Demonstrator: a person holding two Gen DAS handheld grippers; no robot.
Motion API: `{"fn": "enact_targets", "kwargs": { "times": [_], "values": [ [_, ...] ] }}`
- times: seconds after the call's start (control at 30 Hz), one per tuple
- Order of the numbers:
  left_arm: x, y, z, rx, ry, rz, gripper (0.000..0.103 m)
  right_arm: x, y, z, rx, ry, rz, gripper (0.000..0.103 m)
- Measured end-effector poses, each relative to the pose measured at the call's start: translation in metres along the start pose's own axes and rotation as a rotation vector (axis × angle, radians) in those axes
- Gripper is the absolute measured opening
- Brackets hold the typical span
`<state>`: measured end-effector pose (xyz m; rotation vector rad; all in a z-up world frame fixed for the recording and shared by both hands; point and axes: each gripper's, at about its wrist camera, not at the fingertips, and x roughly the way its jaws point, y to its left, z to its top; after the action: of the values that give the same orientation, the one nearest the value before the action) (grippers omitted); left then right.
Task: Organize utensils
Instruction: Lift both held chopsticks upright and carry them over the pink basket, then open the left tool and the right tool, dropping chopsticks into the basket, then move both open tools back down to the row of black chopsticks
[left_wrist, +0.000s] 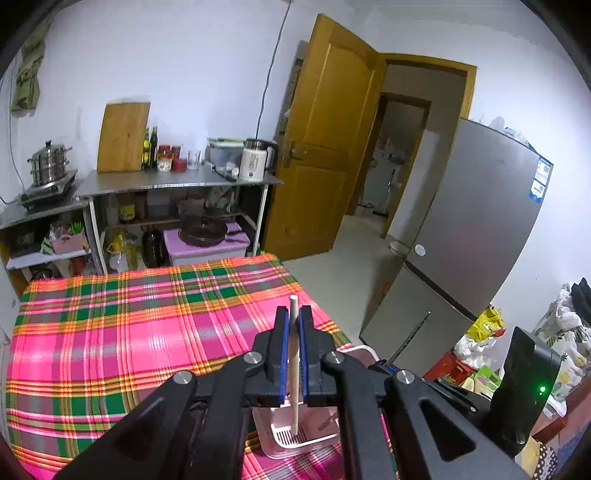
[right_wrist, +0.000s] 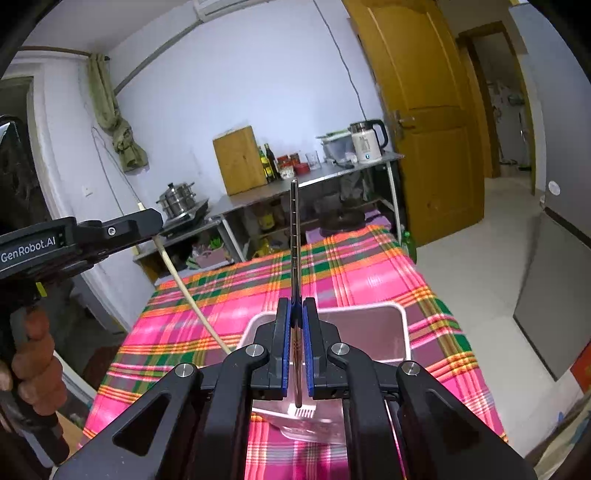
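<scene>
Both tongs are clamped on something slim. My left tongs (left_wrist: 293, 321) pinch a pale wooden chopstick (left_wrist: 293, 369) partway along its length, its lower tip hanging over the slotted floor of the clear plastic holder (left_wrist: 295, 439); I cannot tell whether it touches. From the right wrist view the same chopstick (right_wrist: 192, 295) slants down from the left tongs toward the holder's rim. My right tongs (right_wrist: 294, 314) grip a thin metal utensil (right_wrist: 293, 229), which stands upright with its upper end well above the pads and its lower end down inside the holder (right_wrist: 402, 328). What kind of utensil it is I cannot make out edge-on. The holder sits on the desk under a pink plaid cloth (left_wrist: 129, 325).

I judge the chopstick light, stiff and fairly grippy, so a mid-shaft hold should keep it from swinging. The metal piece looks smooth and likely slippery; holding it low, near the balance point, seems wise. The holder looks light and could tip or slide on the cloth if either piece is pushed against its wall.
</scene>
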<state>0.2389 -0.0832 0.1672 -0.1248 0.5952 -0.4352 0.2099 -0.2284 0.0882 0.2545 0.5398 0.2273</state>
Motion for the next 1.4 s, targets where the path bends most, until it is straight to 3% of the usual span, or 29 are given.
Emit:
{"fn": "enact_targets", "kwargs": {
  "times": [0.4, 0.57, 0.73, 0.9, 1.1, 1.4],
  "values": [
    [0.023, 0.011, -0.035, -0.011, 0.088, 0.009, 0.006, 0.022, -0.007, -0.028, -0.004, 0.104, -0.014, 0.007],
    [0.018, 0.016, -0.037, -0.014, 0.084, 0.018, 0.008, 0.016, -0.005, -0.028, -0.017, 0.095, -0.024, 0.012],
    [-0.003, 0.019, -0.037, -0.014, 0.045, 0.02, 0.021, 0.003, -0.006, -0.027, -0.013, 0.07, -0.028, 0.018],
    [-0.033, 0.025, -0.041, 0.001, -0.005, 0.04, 0.022, -0.019, 0.002, -0.033, -0.025, 0.036, -0.029, 0.019],
    [-0.065, 0.043, -0.072, -0.004, -0.022, 0.098, 0.022, -0.04, 0.021, -0.051, -0.061, 0.027, 0.002, 0.019],
    [-0.08, 0.082, -0.132, -0.104, 0.044, 0.187, 0.022, -0.038, 0.039, -0.087, -0.092, 0.122, 0.069, 0.019]
  ]
}}
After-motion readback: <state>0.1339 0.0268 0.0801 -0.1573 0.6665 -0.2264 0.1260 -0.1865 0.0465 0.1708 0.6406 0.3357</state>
